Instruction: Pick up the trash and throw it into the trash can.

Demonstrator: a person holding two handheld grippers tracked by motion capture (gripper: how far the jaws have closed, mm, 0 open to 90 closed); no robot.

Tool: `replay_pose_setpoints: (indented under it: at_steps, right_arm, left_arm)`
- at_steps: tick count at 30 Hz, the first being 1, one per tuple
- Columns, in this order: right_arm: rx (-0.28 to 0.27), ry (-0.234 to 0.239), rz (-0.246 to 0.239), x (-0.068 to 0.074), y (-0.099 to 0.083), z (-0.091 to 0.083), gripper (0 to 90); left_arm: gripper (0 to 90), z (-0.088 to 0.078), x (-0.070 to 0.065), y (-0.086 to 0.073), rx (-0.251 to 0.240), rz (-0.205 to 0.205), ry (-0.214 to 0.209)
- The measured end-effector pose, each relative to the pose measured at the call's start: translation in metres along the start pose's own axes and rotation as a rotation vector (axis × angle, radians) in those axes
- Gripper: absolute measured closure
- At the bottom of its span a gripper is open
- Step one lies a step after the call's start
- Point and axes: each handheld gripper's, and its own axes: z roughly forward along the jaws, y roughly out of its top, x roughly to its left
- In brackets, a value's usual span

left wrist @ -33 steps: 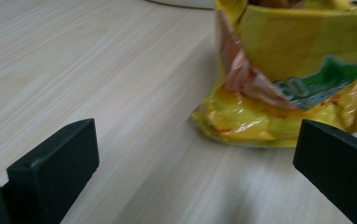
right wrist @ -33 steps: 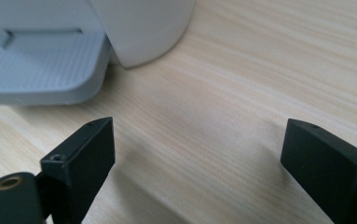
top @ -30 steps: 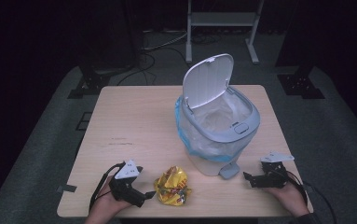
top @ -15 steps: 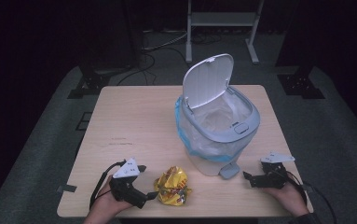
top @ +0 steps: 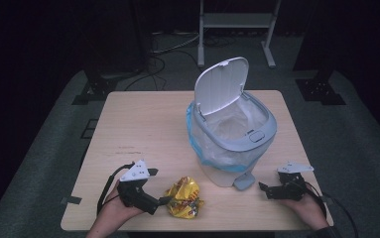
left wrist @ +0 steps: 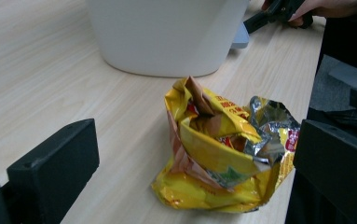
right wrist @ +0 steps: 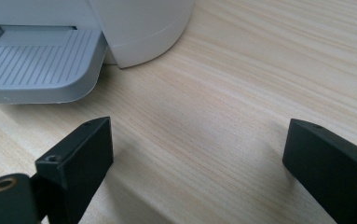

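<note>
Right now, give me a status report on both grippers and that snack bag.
Left gripper open, jaws flanking crumpled yellow snack bag. Right gripper open, empty, near bin pedal. Bin lid up. Nothing in the way.

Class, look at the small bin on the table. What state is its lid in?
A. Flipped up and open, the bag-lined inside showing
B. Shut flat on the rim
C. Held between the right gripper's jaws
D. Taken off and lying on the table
A: in the high view the lid stands raised at the back of the bin, and the clear bag liner shows inside.
</note>
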Motion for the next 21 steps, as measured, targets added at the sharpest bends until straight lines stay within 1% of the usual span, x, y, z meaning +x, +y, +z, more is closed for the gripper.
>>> replay_pose_setpoints:
  at_steps: [7, 8, 11, 13, 14, 20, 21]
  right_arm:
    - [0.000, 0.000, -0.001, 0.000, 0.000, 0.000, 7.3]
    - [0.000, 0.000, -0.001, 0.000, 0.000, 0.000, 7.3]
    - [0.000, 0.000, -0.001, 0.000, 0.000, 0.000, 7.3]
    - [0.000, 0.000, -0.001, 0.000, 0.000, 0.000, 7.3]
    - [0.000, -0.001, -0.001, 0.000, 0.000, 0.000, 7.3]
    - [0.000, 0.000, 0.000, 0.000, 0.000, 0.000, 7.3]
    - [0.000, 0.000, 0.000, 0.000, 0.000, 0.000, 7.3]
  left_arm:
    - [0.0, 0.006, 0.007, 0.016, 0.008, 0.004, 0.011]
    - [0.0, 0.008, 0.008, 0.017, 0.003, 0.000, 0.011]
    - [0.0, 0.013, 0.014, 0.021, 0.018, -0.012, 0.015]
    - [0.9, 0.016, 0.016, 0.021, 0.024, -0.023, 0.010]
    - [3.6, 0.017, 0.016, 0.021, 0.027, -0.025, 0.006]
    - [6.4, 0.023, 0.018, 0.017, 0.065, -0.022, 0.017]
    - [9.3, 0.023, 0.018, 0.016, 0.065, -0.021, 0.018]
